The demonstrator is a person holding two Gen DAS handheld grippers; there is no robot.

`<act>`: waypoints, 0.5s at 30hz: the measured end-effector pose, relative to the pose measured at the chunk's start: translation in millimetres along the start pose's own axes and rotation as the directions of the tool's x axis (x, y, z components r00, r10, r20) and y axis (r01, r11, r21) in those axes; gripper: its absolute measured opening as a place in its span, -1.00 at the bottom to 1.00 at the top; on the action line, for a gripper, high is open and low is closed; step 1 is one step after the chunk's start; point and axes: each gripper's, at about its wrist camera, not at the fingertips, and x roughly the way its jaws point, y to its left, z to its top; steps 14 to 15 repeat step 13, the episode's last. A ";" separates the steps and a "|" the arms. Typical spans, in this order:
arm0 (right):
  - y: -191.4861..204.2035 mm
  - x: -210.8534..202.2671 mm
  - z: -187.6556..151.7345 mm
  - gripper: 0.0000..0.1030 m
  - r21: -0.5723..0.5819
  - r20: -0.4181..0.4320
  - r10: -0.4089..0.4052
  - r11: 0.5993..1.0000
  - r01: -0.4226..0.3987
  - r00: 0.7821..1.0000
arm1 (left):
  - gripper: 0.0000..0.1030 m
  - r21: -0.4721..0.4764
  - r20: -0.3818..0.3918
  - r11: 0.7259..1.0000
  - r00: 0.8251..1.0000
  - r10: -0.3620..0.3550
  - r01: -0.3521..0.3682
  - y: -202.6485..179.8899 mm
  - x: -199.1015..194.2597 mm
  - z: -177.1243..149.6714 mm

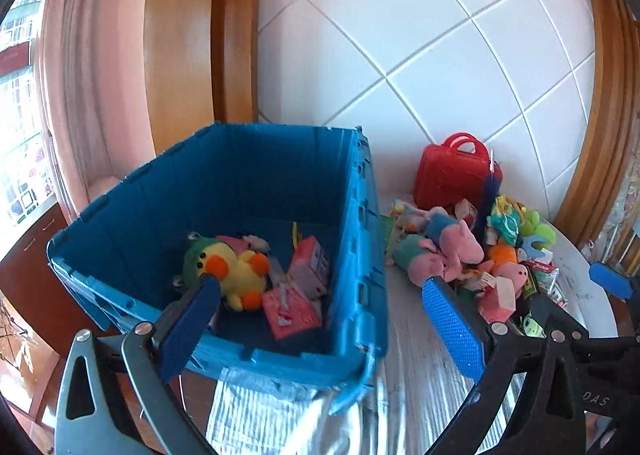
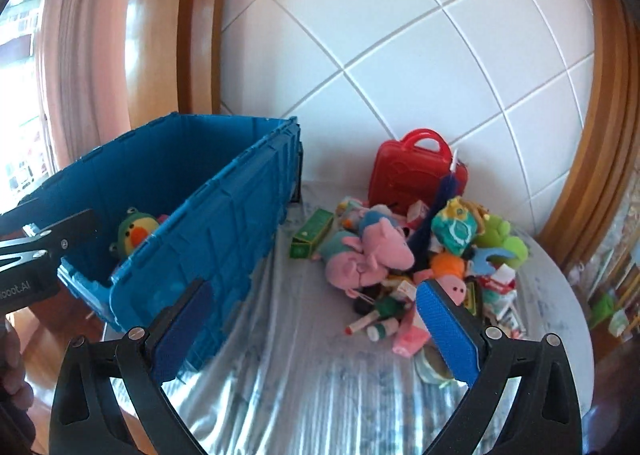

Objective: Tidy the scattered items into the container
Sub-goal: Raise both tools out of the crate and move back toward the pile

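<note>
Only partial lettering legible, "DAS" on right hand-held gripper (image 1: 610,283)

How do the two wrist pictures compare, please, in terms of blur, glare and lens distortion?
Left wrist view: the blue crate's near corner and the shiny table cover are smeared by motion; daylight blows out the window. Right wrist view: a little sharper, the toy pile readable, with glare streaks on the cover. Both views: fisheye bends the tiled wall's lines and darkens the corners.
</note>
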 end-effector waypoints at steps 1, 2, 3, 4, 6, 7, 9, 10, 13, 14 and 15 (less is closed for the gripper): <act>-7.3 -2.2 -5.7 0.99 0.007 -0.011 0.006 1.000 -0.006 1.000 | 0.99 -0.006 -0.014 1.000 1.000 -0.001 0.001 -6.6 -1.1 -5.1; -13.7 -3.9 -10.2 0.99 0.015 -0.019 0.014 1.000 -0.014 1.000 | 0.99 -0.010 -0.028 1.000 1.000 -0.005 0.005 -11.7 -1.2 -9.1; -20.2 -6.0 -14.8 0.99 0.027 -0.025 0.016 1.000 -0.016 1.000 | 0.99 -0.011 -0.041 1.000 0.999 -0.015 0.014 -16.7 -1.8 -12.8; -25.5 -8.1 -18.9 0.99 0.037 -0.030 0.014 0.999 -0.013 0.999 | 0.99 -0.008 -0.050 1.000 0.999 -0.017 0.017 -21.3 -3.0 -15.6; -36.7 -11.9 -24.7 0.99 0.055 -0.033 0.009 0.998 -0.007 0.999 | 0.99 0.009 -0.053 1.000 0.999 -0.007 0.008 -28.8 -4.0 -20.1; -41.2 -13.3 -26.8 0.99 0.063 -0.033 0.000 0.998 0.002 0.999 | 0.99 0.019 -0.053 1.000 0.999 -0.003 0.004 -31.2 -3.9 -21.7; -47.3 -15.1 -31.1 0.99 0.085 -0.033 -0.015 0.996 0.017 0.999 | 0.99 0.029 -0.051 1.000 0.999 0.011 -0.010 -32.9 -4.7 -23.4; -50.0 -15.5 -32.5 0.99 0.098 -0.036 -0.014 0.995 0.018 0.999 | 0.99 0.029 -0.048 0.999 0.999 0.017 -0.015 -32.9 -5.3 -23.7; -53.5 -13.6 -36.9 0.99 0.107 -0.050 -0.024 0.994 0.029 0.998 | 0.99 0.029 -0.041 0.999 0.999 0.015 -0.014 -32.1 -5.6 -24.7; -53.5 -13.6 -36.9 0.99 0.107 -0.050 -0.024 0.994 0.029 0.998 | 0.99 0.029 -0.041 0.999 0.999 0.015 -0.014 -32.1 -5.6 -24.7; -53.5 -13.6 -36.9 0.99 0.107 -0.050 -0.024 0.994 0.029 0.998 | 0.99 0.029 -0.041 0.999 0.999 0.015 -0.014 -32.1 -5.6 -24.7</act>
